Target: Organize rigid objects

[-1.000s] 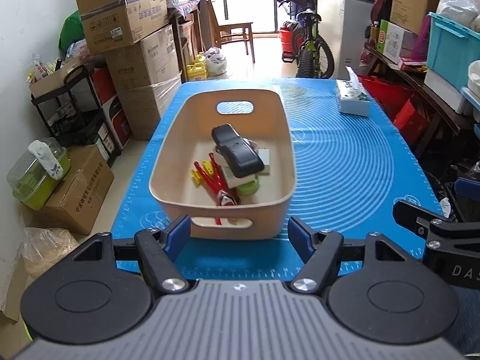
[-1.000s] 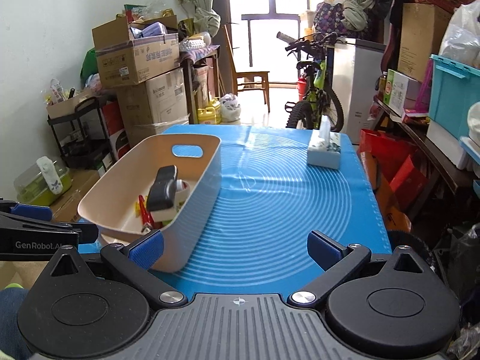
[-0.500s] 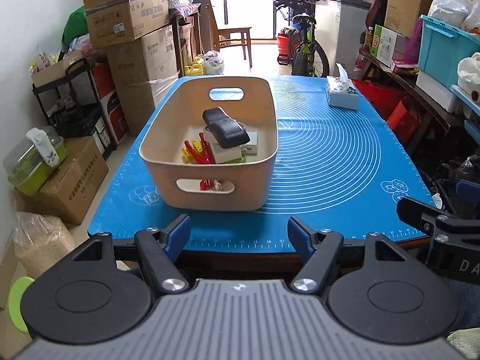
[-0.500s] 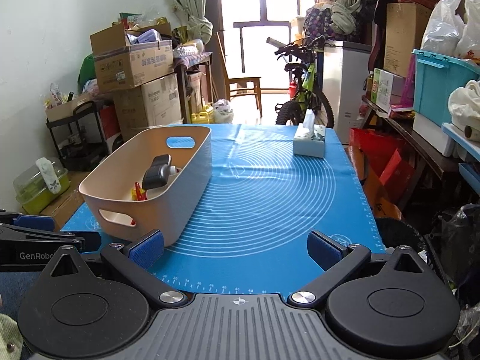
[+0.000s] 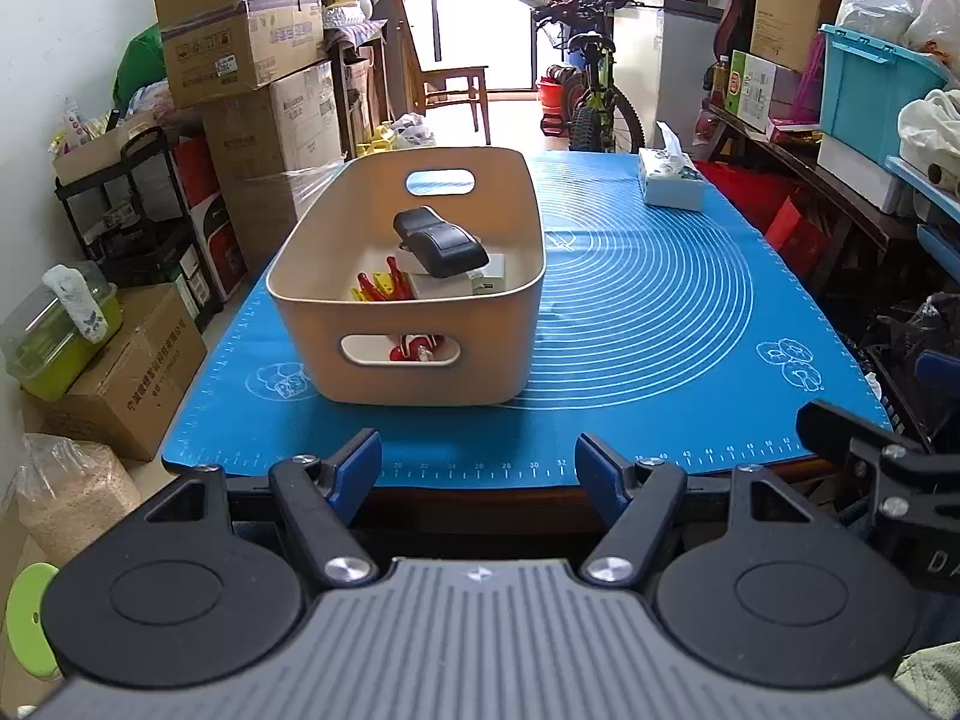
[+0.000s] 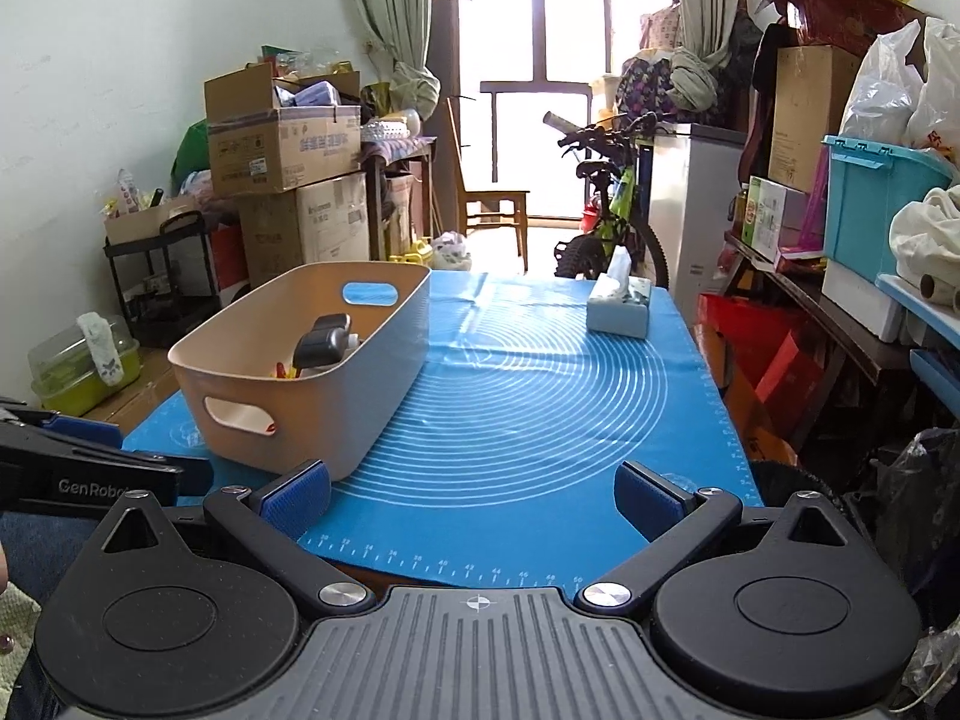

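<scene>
Tools both spread and empty, held short of the counter's near edge.

The left tool [image 5: 477, 465] and right tool [image 6: 474, 495] grip nothing; the beige plastic bin [image 5: 414, 354] at centre frame holds a black rounded device [image 5: 441, 243] and red-and-yellow clips [image 5: 375, 288]. Sorting looks finished, so hands should keep low and clear. Blue silicone mat [image 5: 660, 312] covers the counter; tissue box [image 5: 669, 183] upper right, cluttered storeroom behind.

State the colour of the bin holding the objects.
The bin is beige, seen best in the left wrist view.
</scene>
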`<state>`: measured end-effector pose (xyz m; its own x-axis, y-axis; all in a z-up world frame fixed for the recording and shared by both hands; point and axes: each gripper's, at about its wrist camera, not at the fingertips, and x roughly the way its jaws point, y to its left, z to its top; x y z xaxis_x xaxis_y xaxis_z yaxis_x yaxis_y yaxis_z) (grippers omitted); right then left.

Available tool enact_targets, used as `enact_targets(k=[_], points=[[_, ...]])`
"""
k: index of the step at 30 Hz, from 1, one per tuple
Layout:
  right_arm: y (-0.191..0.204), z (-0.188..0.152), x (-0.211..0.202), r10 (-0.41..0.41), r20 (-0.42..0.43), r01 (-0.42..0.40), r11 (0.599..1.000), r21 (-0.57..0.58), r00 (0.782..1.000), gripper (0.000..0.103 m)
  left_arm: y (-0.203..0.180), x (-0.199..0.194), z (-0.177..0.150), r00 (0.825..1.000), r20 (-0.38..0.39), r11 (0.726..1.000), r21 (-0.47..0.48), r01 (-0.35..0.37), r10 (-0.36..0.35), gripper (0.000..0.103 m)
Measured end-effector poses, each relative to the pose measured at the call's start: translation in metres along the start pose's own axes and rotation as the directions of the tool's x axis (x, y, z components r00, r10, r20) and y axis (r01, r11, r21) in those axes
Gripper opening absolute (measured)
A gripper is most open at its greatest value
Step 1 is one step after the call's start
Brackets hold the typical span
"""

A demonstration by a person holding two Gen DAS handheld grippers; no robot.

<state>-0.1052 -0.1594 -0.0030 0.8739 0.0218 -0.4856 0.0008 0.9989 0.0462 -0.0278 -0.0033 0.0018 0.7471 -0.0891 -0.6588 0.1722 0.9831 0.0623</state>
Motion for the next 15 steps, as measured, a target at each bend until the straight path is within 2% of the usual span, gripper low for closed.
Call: enact_targets(k=[15], points=[[0.0, -0.011, 0.006, -0.018, -0.017, 0.018, 1.0, 0.011, 1.0, 0.1, -0.01, 0.006, -0.016, 0.998, 0.041, 0.998, 0.042, 0.042, -0.044, 0.072]])
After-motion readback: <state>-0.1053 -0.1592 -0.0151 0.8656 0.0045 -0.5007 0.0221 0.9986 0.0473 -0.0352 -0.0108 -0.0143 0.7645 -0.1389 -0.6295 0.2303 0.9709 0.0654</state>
